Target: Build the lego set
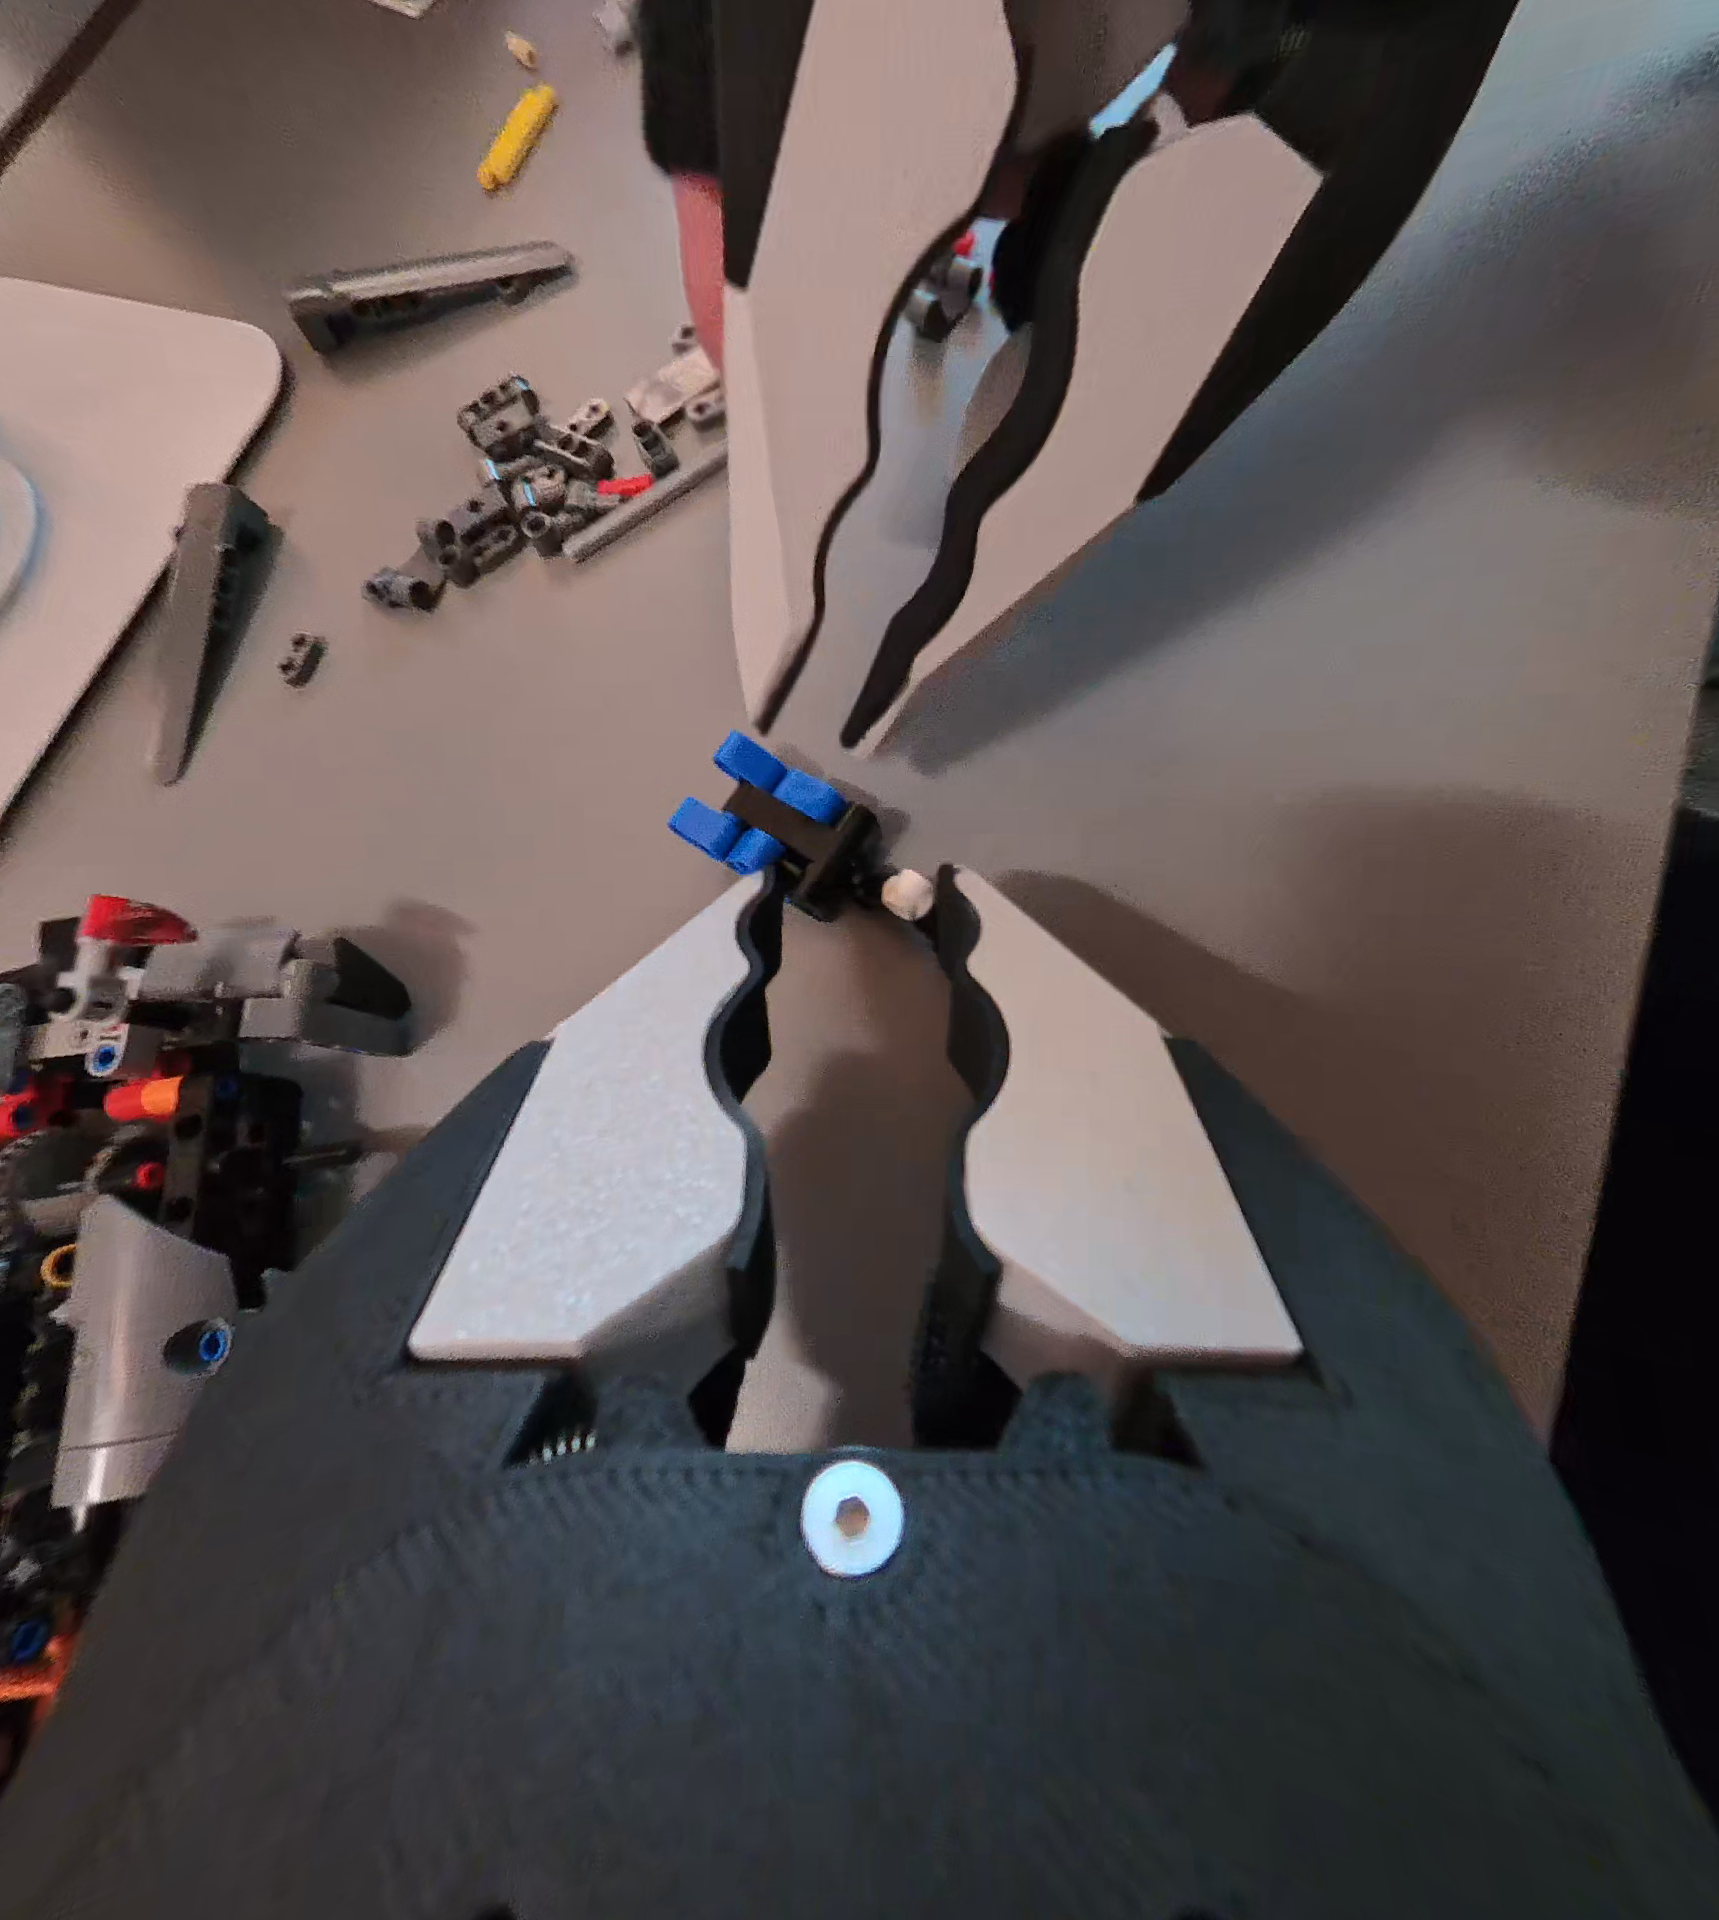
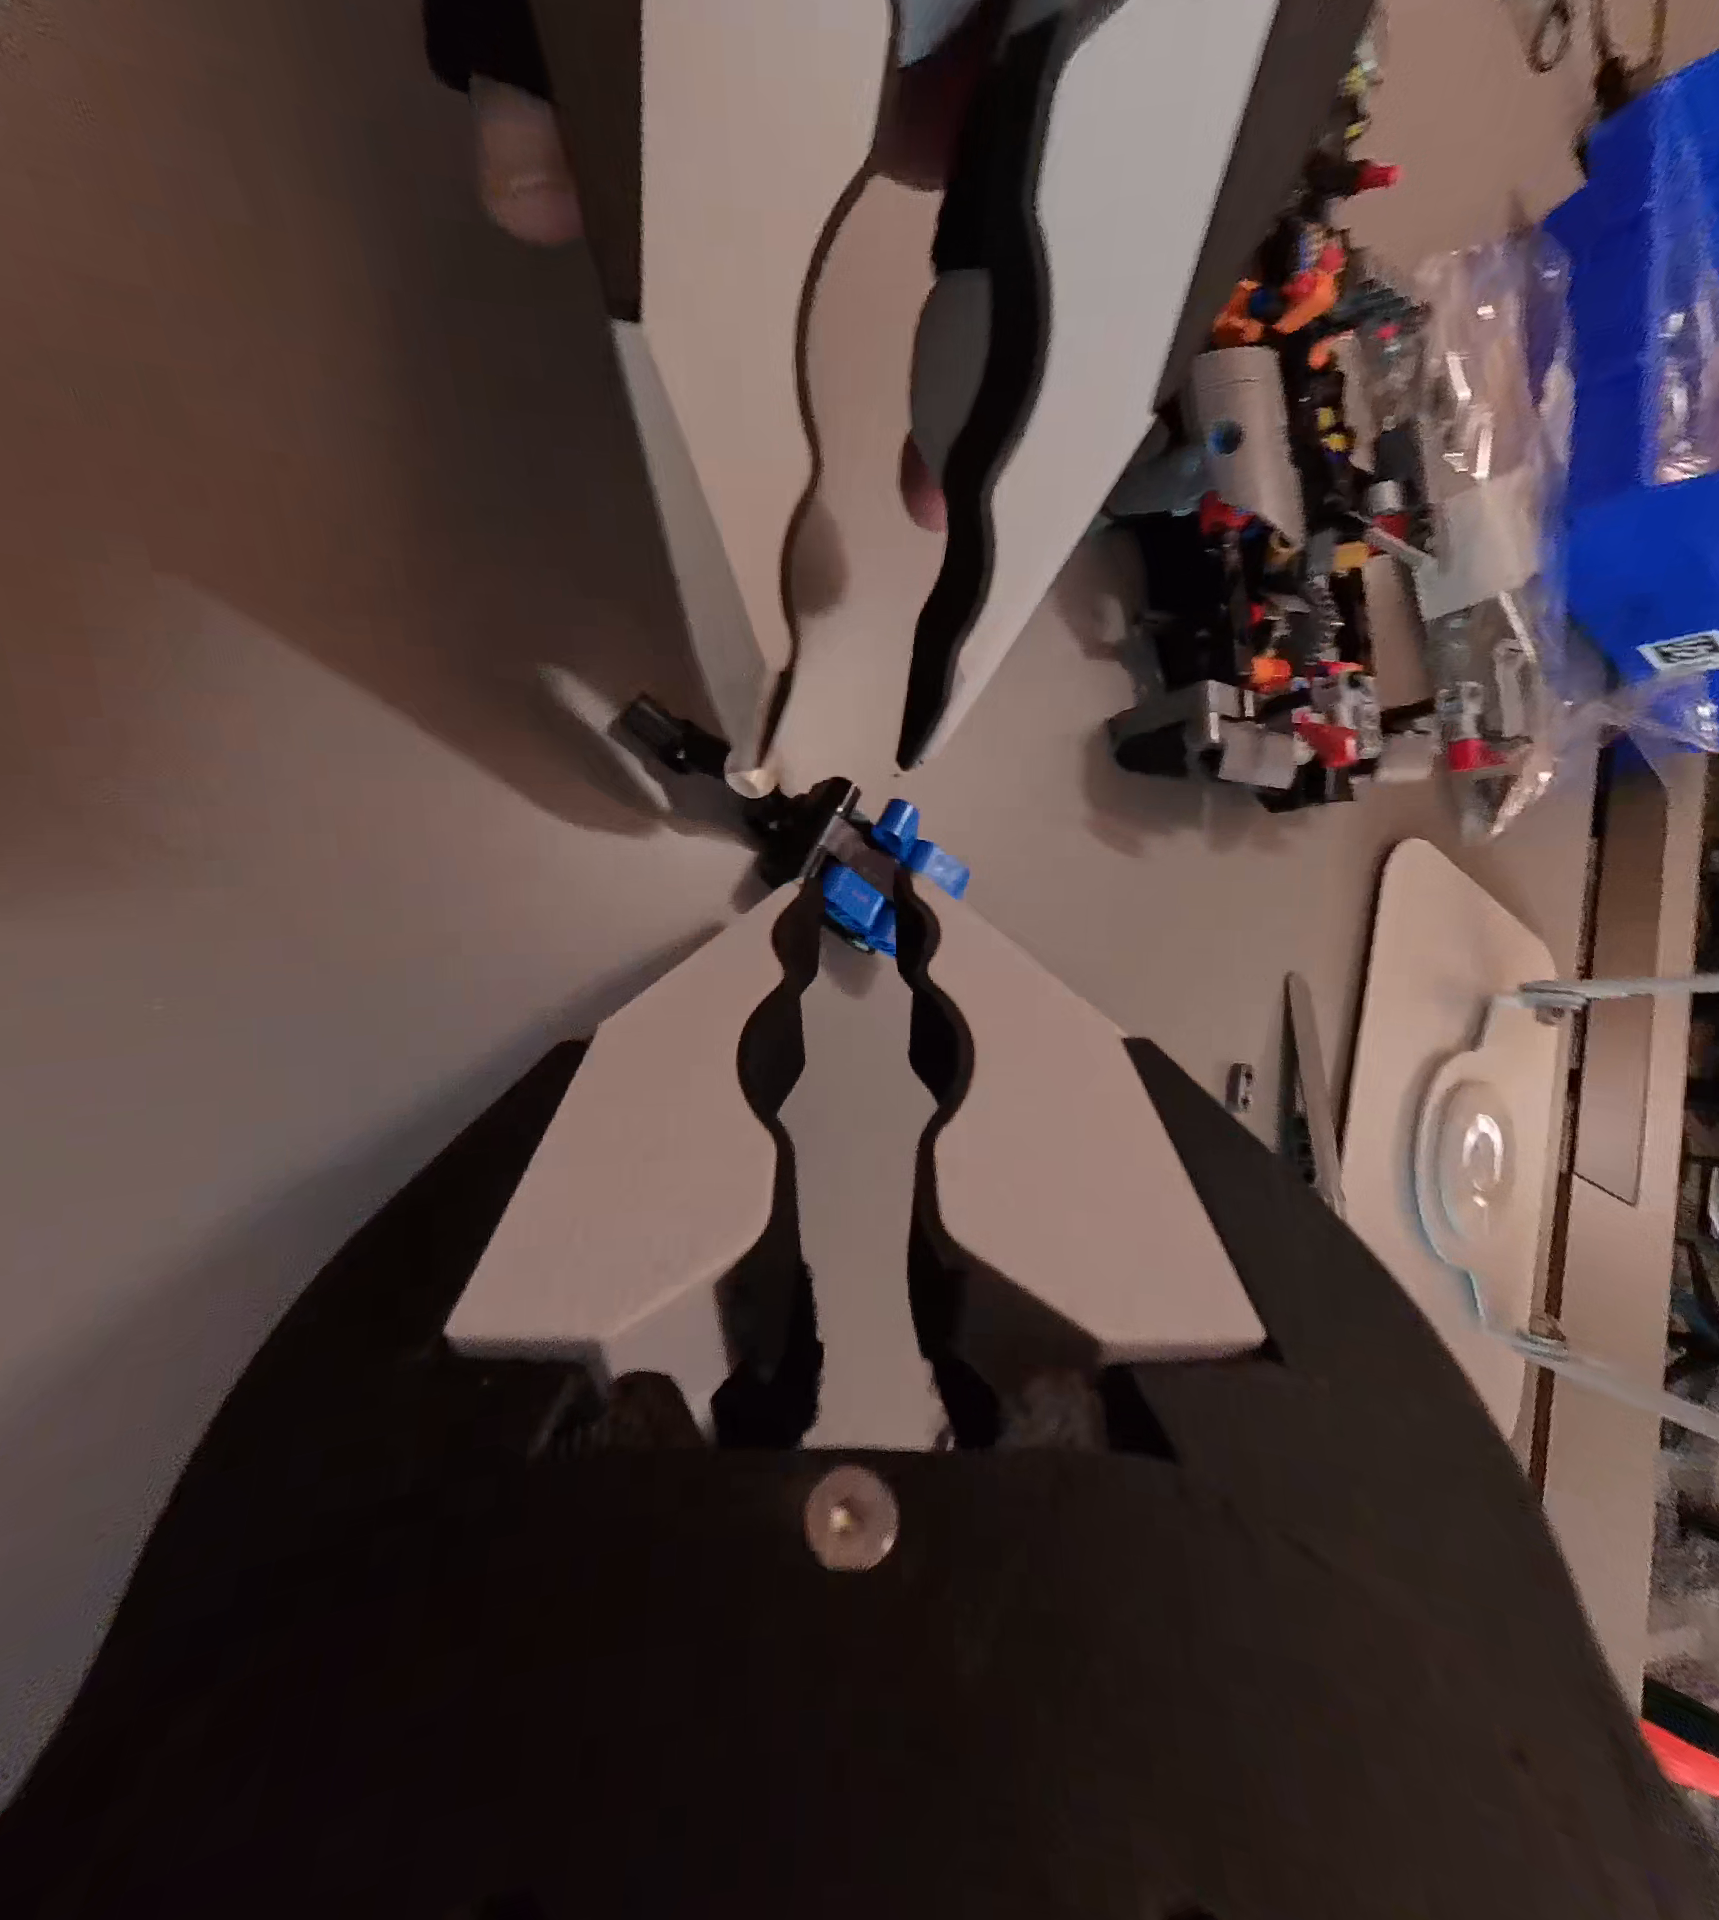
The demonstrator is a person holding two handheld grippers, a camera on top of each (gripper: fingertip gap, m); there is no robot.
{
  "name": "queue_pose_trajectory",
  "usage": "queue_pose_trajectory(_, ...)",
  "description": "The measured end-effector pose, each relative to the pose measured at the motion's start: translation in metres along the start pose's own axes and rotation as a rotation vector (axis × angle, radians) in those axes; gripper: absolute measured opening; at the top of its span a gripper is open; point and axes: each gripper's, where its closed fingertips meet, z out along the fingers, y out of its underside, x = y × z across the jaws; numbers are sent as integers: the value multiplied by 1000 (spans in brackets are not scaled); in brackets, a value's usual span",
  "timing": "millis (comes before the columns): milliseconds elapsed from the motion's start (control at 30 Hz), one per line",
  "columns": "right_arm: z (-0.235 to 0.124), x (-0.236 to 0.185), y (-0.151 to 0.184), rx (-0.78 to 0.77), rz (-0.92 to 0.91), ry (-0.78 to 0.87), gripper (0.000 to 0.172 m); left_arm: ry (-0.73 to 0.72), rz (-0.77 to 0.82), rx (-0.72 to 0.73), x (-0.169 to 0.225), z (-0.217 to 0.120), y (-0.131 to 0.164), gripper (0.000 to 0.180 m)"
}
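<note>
**Both grippers on one small brick assembly**

Left gripper [image 1: 860, 894] clamps the black end of the black-and-blue brick piece [image 1: 793, 821], held above the grey table [image 1: 522, 675]. Right gripper [image 2: 850, 899] pinches its blue end. Half-built model [image 1: 55, 1143] sits left, loose parts [image 1: 533, 488] beyond.

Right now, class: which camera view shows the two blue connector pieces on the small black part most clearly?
The left wrist view: both blue connector pieces lie unobstructed, side by side on the small black part, just beyond the left gripper. In the right wrist view they are blurred and partly covered by the right gripper.
</note>
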Motion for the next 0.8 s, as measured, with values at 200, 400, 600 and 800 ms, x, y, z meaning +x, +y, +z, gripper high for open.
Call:
queue_pose_trajectory(200,11,-5,5,-9,-51,-10,9,-65,119,-4,3,6,-1,24)
queue_pose_trajectory(400,11,-2,5,25,19,-12,3,-66,172,-20,3,13,2,24)
queue_pose_trajectory(600,12,0,5,48,137,-16,1,-93,193,-33,-2,16,6,23)
queue_pose_trajectory(800,11,2,5,81,304,-42,0,-105,210,-32,-5,15,7,20)
